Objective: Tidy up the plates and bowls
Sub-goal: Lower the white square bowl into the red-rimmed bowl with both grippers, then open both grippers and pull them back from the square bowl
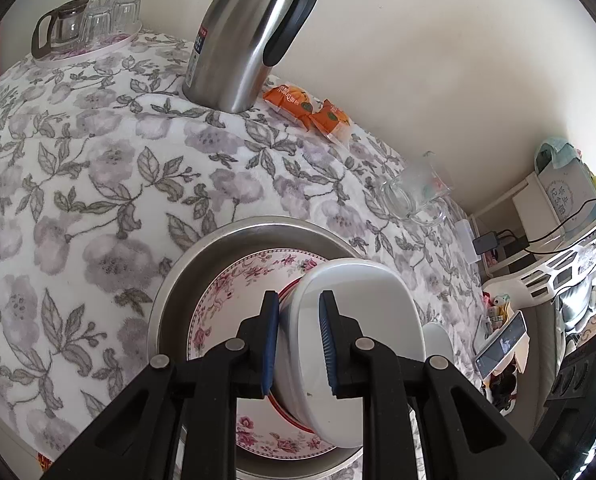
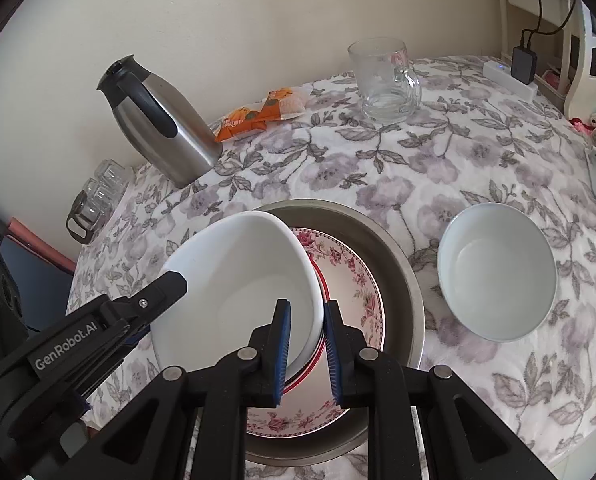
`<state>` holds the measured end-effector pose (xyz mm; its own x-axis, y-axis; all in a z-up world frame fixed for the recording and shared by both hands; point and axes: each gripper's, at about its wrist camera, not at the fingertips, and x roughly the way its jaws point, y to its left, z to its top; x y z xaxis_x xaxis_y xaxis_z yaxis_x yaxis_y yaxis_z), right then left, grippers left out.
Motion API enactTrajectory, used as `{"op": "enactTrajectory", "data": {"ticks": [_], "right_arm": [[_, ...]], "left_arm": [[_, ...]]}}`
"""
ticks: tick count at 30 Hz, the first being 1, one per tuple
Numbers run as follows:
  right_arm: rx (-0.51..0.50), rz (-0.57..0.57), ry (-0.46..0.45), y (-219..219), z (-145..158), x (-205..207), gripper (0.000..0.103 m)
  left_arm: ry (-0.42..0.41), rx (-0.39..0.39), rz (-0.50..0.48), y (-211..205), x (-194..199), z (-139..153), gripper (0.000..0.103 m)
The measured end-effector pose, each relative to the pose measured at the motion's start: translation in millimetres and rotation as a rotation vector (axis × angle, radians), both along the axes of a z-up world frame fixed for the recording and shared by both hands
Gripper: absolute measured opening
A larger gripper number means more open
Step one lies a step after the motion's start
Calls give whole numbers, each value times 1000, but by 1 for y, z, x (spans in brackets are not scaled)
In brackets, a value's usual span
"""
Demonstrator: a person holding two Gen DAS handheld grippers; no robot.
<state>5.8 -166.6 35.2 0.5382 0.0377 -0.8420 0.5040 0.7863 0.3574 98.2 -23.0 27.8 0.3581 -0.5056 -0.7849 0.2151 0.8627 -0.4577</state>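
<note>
A steel thermos jug (image 2: 160, 120) stands on a floral tablecloth (image 2: 397, 168), orange snack packets (image 2: 262, 114) just beside it, a clear glass mug (image 2: 383, 80) nearby, and upturned glasses (image 1: 110, 16) on a tray

left wrist: close, looks down from table's left | right wrist: close, probably nearer front | shared: metal basin (image 1: 178, 276) (image 2: 401, 264)

Basin (image 2: 401, 276): brushed metal, dull sheen.
Bowls (image 2: 497, 276): glossy white ceramic.
Flask (image 1: 254, 36): satin steel, black plastic handle.
Counter cloth (image 1: 98, 184): fuzzy matt fabric.
Mug (image 2: 385, 80): clear glass.
</note>
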Motion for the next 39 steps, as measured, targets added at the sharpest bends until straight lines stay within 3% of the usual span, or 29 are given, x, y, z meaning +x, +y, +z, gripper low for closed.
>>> {"op": "enactTrajectory", "data": {"ticks": [19,28,35,39], "right_arm": [[3,-6,-30,-3,9,-5,20],[3,-13,-51,-5,15,-10,20],[-22,-30,-64,-8,21,-13,19],[-50,-45,-43,-11,18,-13,27]], "left_arm": [[-24,-14,4,4,-2,12,20],[-82,39,26,7,-6,25,21],[-125,115,68,12,-7,33,41],[-139,180,109,15,-7,35,58]]}}
